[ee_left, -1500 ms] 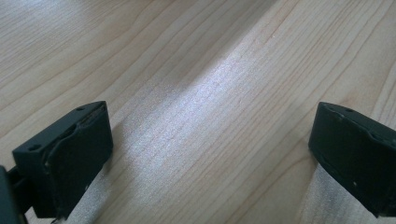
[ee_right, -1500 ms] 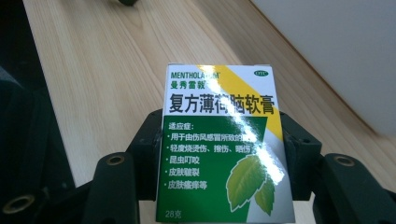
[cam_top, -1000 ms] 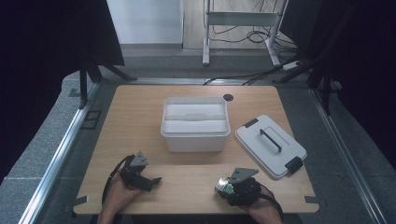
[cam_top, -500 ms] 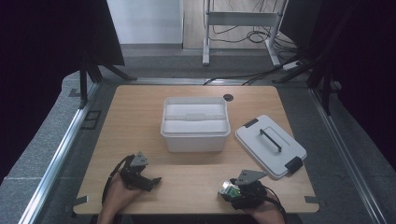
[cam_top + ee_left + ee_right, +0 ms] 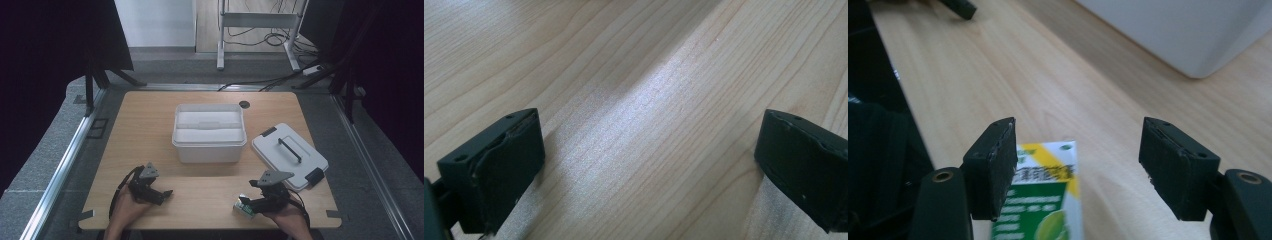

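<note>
A small white, green and yellow box (image 5: 1045, 200) lies flat on the wooden table (image 5: 210, 180) near its front edge, at the right (image 5: 243, 207). My right gripper (image 5: 1078, 170) hovers just over it, open. Its jaws have just been opening; the box lies low between them, close to the left one, and the pads do not press on it. From above, that gripper (image 5: 252, 202) points left along the table front. My left gripper (image 5: 649, 165) rests open near the front left (image 5: 162, 192), with bare wood between its jaws.
An open white plastic bin (image 5: 209, 131) stands mid-table, and its near wall (image 5: 1188, 30) is also ahead of the right gripper. Its lid (image 5: 290, 155), with a black handle, lies flat at the right. A dark round hole (image 5: 244, 104) is at the table's back.
The right gripper's jaws have spread apart and the hand has shifted slightly right and up. The box stays on the table. The left gripper has not moved.
</note>
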`<state>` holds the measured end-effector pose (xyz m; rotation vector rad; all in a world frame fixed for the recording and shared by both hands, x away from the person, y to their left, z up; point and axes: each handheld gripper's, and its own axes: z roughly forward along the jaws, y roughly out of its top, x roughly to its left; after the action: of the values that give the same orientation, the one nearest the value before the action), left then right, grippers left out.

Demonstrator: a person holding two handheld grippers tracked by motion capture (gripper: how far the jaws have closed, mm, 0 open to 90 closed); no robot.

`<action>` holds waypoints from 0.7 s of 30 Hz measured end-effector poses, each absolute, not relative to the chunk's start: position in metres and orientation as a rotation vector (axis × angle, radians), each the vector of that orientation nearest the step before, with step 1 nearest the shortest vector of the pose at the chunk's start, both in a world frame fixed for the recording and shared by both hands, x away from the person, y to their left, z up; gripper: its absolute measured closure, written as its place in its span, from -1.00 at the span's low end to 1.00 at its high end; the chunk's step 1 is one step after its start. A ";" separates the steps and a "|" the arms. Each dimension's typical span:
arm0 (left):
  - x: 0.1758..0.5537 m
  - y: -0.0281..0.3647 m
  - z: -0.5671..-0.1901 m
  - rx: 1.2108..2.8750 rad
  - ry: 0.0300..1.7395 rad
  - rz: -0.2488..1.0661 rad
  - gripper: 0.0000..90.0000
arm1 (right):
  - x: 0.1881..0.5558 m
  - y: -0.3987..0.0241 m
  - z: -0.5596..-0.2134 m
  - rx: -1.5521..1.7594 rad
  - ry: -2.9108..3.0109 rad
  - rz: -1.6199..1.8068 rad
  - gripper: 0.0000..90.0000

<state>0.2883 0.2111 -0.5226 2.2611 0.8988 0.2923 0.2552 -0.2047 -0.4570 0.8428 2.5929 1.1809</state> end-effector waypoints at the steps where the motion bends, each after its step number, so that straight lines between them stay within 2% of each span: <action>1: 0.288 0.211 -0.523 2.262 0.898 0.292 -1.00 | 0.258 -0.205 -0.456 0.847 2.588 1.180 -0.32; 9: 0.292 0.211 -0.521 2.241 0.900 0.254 -1.00 | 0.281 -0.210 -0.455 0.889 2.533 1.152 -0.44; 16: 0.304 0.204 -0.500 2.257 0.836 0.273 -1.00 | 0.305 -0.208 -0.450 0.911 2.478 1.152 -0.72; 18: 0.310 0.201 -0.490 2.257 0.810 0.290 -1.00 | 0.313 -0.207 -0.450 0.925 2.458 1.151 -0.73; 21: 0.320 0.197 -0.478 2.244 0.783 0.288 -1.00 | 0.327 -0.204 -0.453 0.950 2.445 1.155 -0.90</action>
<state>0.3197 0.1966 -0.4776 2.2443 0.7833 0.2878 0.3274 -0.2042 -0.4526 0.9502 2.4454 1.1550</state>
